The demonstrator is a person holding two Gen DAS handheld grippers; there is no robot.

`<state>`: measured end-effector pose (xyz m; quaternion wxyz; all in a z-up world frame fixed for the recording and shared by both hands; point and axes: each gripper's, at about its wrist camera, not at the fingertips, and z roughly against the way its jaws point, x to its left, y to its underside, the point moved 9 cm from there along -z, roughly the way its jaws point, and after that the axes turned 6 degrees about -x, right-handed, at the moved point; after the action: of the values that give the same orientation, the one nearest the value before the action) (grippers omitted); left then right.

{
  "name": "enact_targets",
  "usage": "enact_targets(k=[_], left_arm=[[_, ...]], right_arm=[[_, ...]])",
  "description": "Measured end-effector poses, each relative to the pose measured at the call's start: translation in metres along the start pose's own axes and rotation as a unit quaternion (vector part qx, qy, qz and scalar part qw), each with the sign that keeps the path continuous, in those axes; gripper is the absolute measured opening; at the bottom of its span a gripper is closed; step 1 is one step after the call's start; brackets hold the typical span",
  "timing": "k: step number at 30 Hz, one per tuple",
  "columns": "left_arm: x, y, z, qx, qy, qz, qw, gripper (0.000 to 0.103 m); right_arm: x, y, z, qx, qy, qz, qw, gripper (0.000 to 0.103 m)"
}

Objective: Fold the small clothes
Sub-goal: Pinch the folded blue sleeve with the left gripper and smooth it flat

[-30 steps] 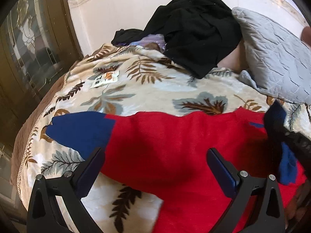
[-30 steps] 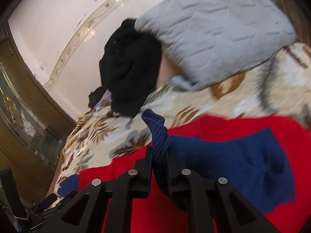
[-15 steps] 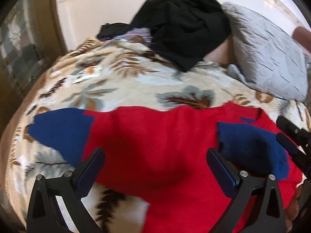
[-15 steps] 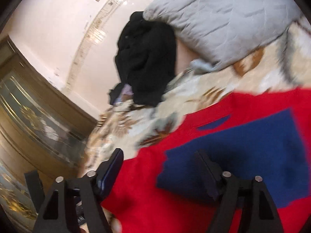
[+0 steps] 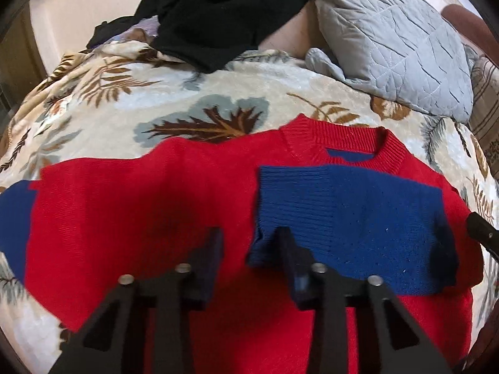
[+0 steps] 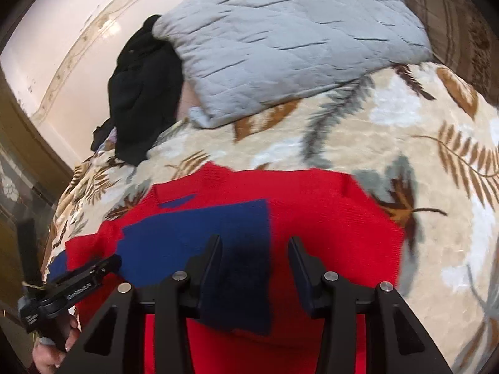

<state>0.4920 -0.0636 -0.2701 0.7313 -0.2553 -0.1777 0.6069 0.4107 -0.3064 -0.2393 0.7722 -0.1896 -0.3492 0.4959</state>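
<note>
A small red sweater (image 5: 131, 218) with blue sleeves lies flat on the leaf-print blanket (image 5: 124, 93). Its right blue sleeve (image 5: 349, 218) is folded across the chest, below the red collar (image 5: 343, 143). The left blue sleeve (image 5: 15, 218) lies spread out at the far left. My left gripper (image 5: 251, 243) hovers open over the sweater at the folded sleeve's cuff edge, holding nothing. In the right wrist view the sweater (image 6: 327, 215) and folded sleeve (image 6: 199, 233) show too. My right gripper (image 6: 255, 252) is open and empty above the sleeve's shoulder end.
A grey quilted pillow (image 5: 389, 40) lies at the back right. A pile of black clothes (image 5: 218, 9) sits at the back, also in the right wrist view (image 6: 140, 93). A wall runs behind the bed. The left gripper shows in the right wrist view (image 6: 75, 283).
My right gripper let go of the blue sleeve, which now lies folded across the chest, and opened. My left gripper moved right to the sleeve's cuff edge, its fingers narrowed.
</note>
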Motion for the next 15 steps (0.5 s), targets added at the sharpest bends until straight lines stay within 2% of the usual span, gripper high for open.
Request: enact_targets(k=[1, 3, 6, 9, 12, 13, 15], left_arm=[[-0.003, -0.003, 0.001, -0.007, 0.004, -0.003, 1.0, 0.028], [-0.005, -0.006, 0.005, -0.022, 0.006, -0.007, 0.9997, 0.012], [-0.007, -0.011, 0.01, -0.041, 0.014, -0.01, 0.999, 0.003], [-0.008, -0.012, 0.015, -0.047, 0.027, -0.007, 0.9985, 0.001], [-0.014, -0.014, 0.028, -0.061, 0.042, -0.012, 0.9972, 0.0], [-0.015, -0.015, 0.032, -0.064, 0.048, -0.01, 0.9968, 0.0], [-0.016, -0.015, 0.037, -0.065, 0.051, -0.008, 0.9966, 0.0]], right_arm=[[-0.008, -0.001, 0.0, 0.001, 0.003, -0.003, 1.0, 0.047], [-0.018, -0.002, 0.0, 0.004, 0.006, -0.009, 1.0, 0.047], [-0.03, 0.001, -0.006, 0.021, 0.009, -0.017, 1.0, 0.048], [-0.029, 0.011, -0.018, 0.052, 0.011, -0.003, 0.999, 0.047], [-0.027, 0.011, -0.014, 0.052, -0.005, -0.011, 0.999, 0.049], [-0.028, 0.008, -0.01, 0.053, -0.024, -0.031, 0.998, 0.051], [-0.033, 0.004, -0.003, 0.045, -0.029, -0.058, 0.997, 0.058]])
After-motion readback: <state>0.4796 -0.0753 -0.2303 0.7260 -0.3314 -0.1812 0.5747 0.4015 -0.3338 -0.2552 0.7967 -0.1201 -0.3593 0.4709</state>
